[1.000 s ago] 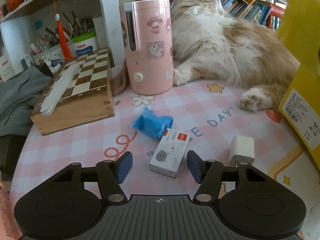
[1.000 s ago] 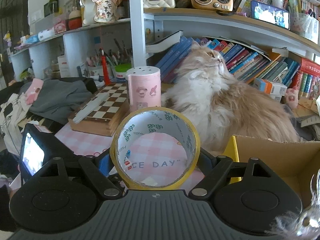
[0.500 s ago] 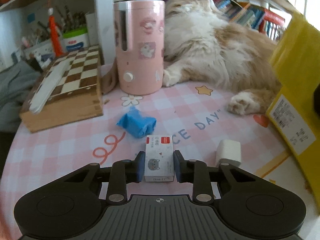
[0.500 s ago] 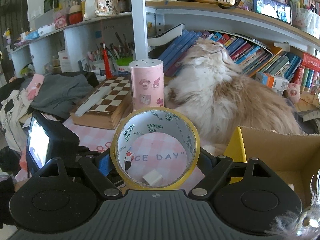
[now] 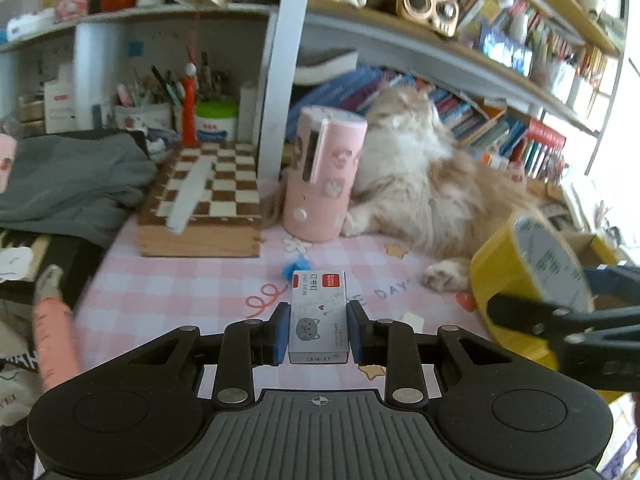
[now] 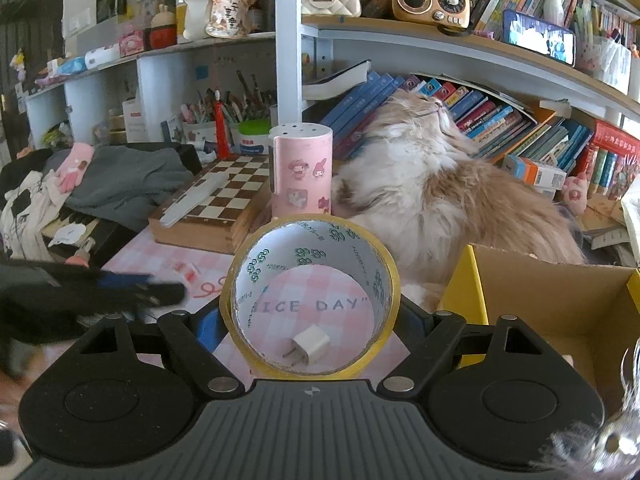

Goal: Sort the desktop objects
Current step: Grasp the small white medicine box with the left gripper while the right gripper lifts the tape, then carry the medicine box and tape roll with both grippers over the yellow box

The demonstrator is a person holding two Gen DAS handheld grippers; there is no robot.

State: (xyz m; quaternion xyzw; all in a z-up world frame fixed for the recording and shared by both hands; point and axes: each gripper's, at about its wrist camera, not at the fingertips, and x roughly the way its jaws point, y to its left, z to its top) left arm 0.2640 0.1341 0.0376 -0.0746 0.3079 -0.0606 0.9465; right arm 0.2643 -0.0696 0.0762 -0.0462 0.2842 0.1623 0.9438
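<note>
My left gripper [image 5: 318, 332] is shut on a small white staple box [image 5: 318, 316] with a cat drawing and red label, held above the pink checked mat [image 5: 180, 292]. My right gripper [image 6: 310, 320] is shut on a yellow tape roll [image 6: 384, 276], held upright above the mat; the roll also shows at the right of the left wrist view [image 5: 524, 280]. A white charger plug [image 6: 310, 346] lies on the mat, seen through the roll. A blue crumpled item [image 5: 294, 270] peeks out behind the box. An open yellow cardboard box [image 6: 560, 300] stands at the right.
A fluffy cat [image 6: 440, 200] lies at the back of the desk beside a pink cylinder [image 6: 302, 172]. A wooden chessboard box [image 6: 216, 208] sits at left, with grey clothes [image 6: 128, 176] beyond. Bookshelves stand behind.
My left gripper closed on the staple box and lifted it off the mat, swinging its view upward. The right gripper with the tape roll moved slightly forward over the plug.
</note>
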